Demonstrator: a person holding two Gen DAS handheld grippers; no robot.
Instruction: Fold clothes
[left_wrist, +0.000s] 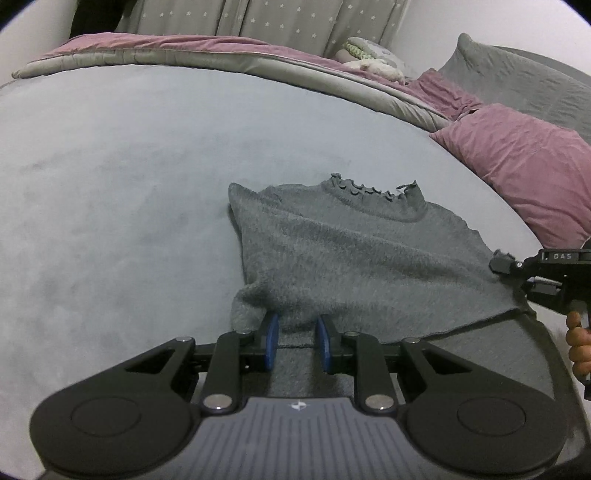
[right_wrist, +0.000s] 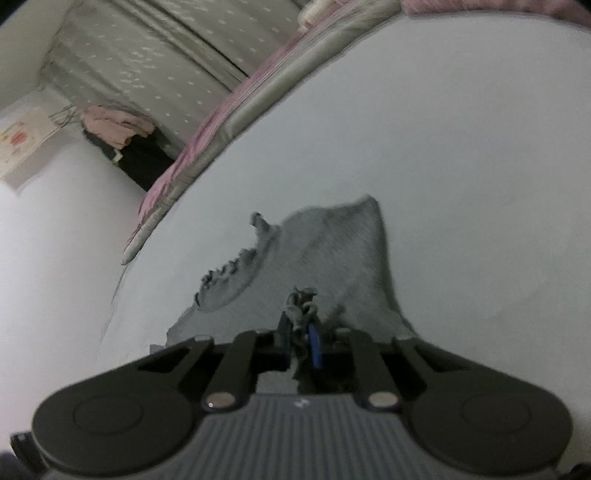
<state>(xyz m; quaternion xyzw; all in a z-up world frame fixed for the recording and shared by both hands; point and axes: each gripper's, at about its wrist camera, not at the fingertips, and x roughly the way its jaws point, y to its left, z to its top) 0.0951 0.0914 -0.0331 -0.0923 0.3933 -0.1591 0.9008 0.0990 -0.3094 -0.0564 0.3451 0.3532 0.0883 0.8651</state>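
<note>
A grey fuzzy sweater (left_wrist: 351, 254) with a ruffled collar (left_wrist: 373, 190) lies spread on the pale bed sheet (left_wrist: 110, 184). My left gripper (left_wrist: 296, 326) is open at the sweater's near edge. Its blue pads (left_wrist: 271, 339) stand apart, and grey fabric lies between and partly over them. My right gripper (right_wrist: 300, 326) is shut on a bunched piece of the sweater (right_wrist: 332, 266), which sticks up between its tips. In the left wrist view the right gripper (left_wrist: 498, 264) pinches the sweater's right edge, with a hand (left_wrist: 578, 343) on its handle.
A pink pillow (left_wrist: 517, 166) and a grey pillow (left_wrist: 517, 81) lie at the right of the bed. A folded pink and grey quilt (left_wrist: 184, 51) runs along the far side, with a soft toy (left_wrist: 369, 55) on it. Clothes (right_wrist: 122, 136) hang beside the curtain.
</note>
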